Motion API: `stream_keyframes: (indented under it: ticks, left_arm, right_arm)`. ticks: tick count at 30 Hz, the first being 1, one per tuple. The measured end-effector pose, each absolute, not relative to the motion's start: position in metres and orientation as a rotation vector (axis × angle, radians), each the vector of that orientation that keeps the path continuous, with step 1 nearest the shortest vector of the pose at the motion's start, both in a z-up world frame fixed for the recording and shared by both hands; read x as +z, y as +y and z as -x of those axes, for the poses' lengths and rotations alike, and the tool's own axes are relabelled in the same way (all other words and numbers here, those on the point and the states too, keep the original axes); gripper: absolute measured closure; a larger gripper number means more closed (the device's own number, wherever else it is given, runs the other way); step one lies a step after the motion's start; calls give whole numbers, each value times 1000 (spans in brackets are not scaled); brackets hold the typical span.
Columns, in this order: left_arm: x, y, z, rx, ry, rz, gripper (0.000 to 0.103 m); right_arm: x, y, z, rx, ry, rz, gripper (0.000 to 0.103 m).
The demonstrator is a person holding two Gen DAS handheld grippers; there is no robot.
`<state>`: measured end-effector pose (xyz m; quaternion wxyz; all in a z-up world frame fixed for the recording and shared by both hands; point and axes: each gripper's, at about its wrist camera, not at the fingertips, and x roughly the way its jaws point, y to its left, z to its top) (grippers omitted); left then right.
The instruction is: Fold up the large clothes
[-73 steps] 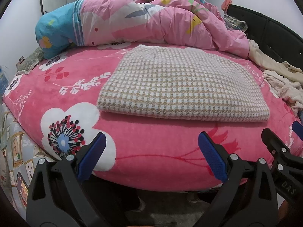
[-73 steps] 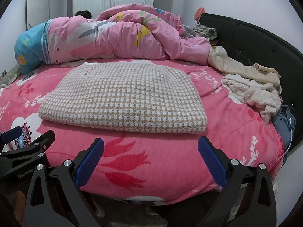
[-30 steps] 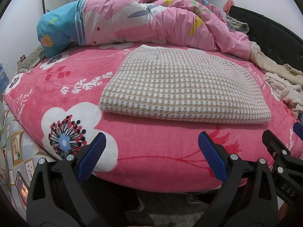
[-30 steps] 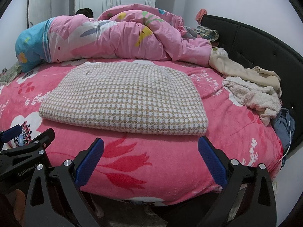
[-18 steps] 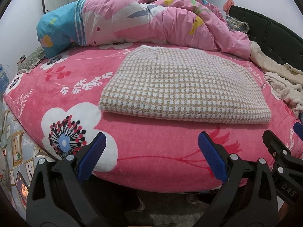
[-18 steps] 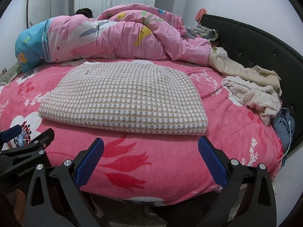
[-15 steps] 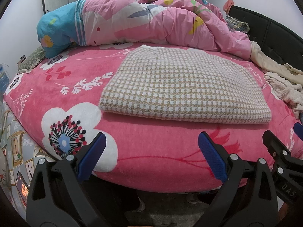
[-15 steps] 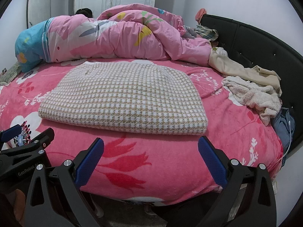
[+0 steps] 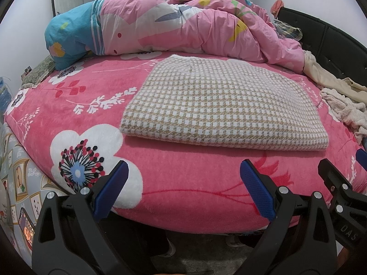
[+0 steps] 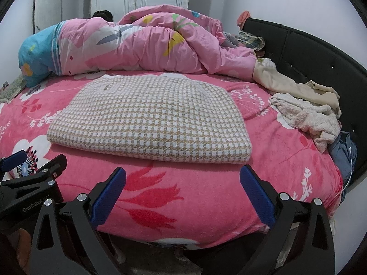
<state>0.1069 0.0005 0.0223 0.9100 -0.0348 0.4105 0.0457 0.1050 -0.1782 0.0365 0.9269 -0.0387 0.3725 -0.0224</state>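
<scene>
left gripper (image 9: 183, 189): jaws wide, empty, off the near bed edge
right gripper (image 10: 182, 190): jaws wide, empty, beside the left one
bedspread (image 9: 68, 105): pink floral
checked garment (image 9: 220, 103): folded rectangle, flat mid-bed, clear of both grippers
loose clothes (image 10: 307, 112): heap at right by black headboard (image 10: 321, 52)
duvet (image 10: 137, 45): pink, bunched at far side

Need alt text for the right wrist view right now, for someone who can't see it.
A folded beige-and-white checked garment lies flat on a pink floral bed, just beyond the open, empty right gripper. A bunched pink duvet lies behind it, loose clothes sit at right, and the left gripper shows at lower left.
</scene>
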Motion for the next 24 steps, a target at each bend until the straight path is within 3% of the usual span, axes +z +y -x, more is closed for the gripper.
stream_keyframes:
  ticks: [24]
  left_arm:
    - [24, 3, -106, 101, 838, 76, 9]
  right_arm:
    - [40, -176, -103, -39, 753, 91, 6]
